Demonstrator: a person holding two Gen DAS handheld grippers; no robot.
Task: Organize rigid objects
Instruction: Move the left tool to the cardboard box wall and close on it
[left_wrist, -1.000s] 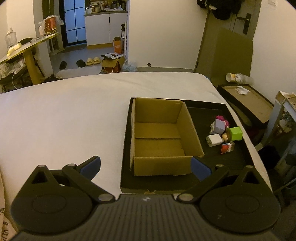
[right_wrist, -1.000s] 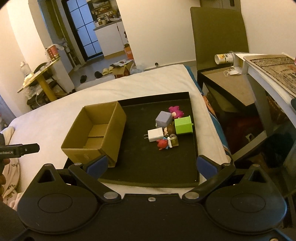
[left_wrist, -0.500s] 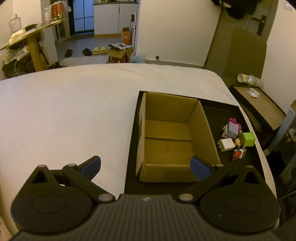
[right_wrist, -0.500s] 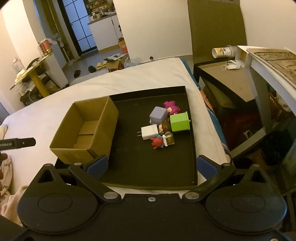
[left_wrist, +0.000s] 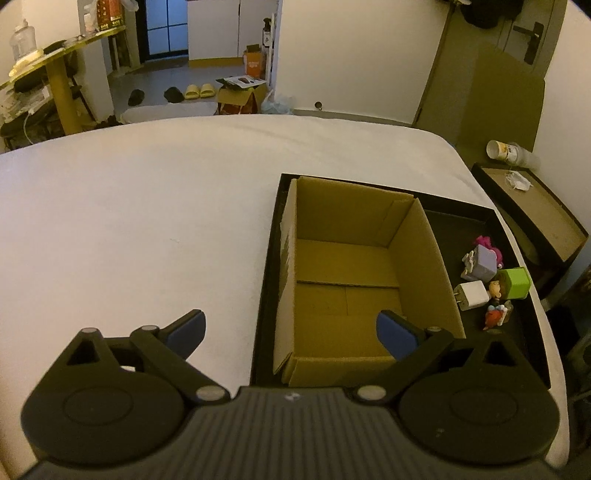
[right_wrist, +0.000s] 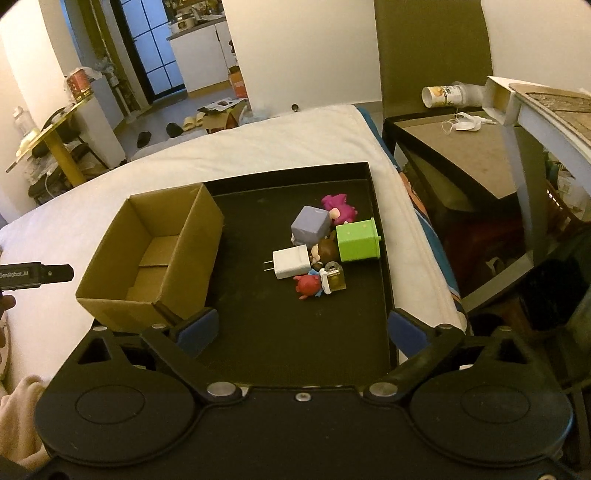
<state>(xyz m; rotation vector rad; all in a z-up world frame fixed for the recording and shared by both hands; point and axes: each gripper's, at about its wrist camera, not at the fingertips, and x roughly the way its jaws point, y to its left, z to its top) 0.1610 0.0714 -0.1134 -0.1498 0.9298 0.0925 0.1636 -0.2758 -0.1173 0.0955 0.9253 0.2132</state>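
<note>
An open, empty cardboard box stands in the left part of a black tray on a white bed. To its right lies a cluster of small things: a white charger, a green cube, a grey-purple cube, a pink figure, a red figure and a padlock. My left gripper hovers over the box's near left corner. My right gripper hovers over the tray's near part. Both sets of jaws are closing, with nothing between them.
The white bed spreads to the left of the tray. A dark side table with a tipped paper cup stands right of the bed. One finger of my left gripper shows at the right wrist view's left edge.
Both grippers have come down and forward toward the tray, so the box and the small things look larger. Both sets of jaws have narrowed slightly.
</note>
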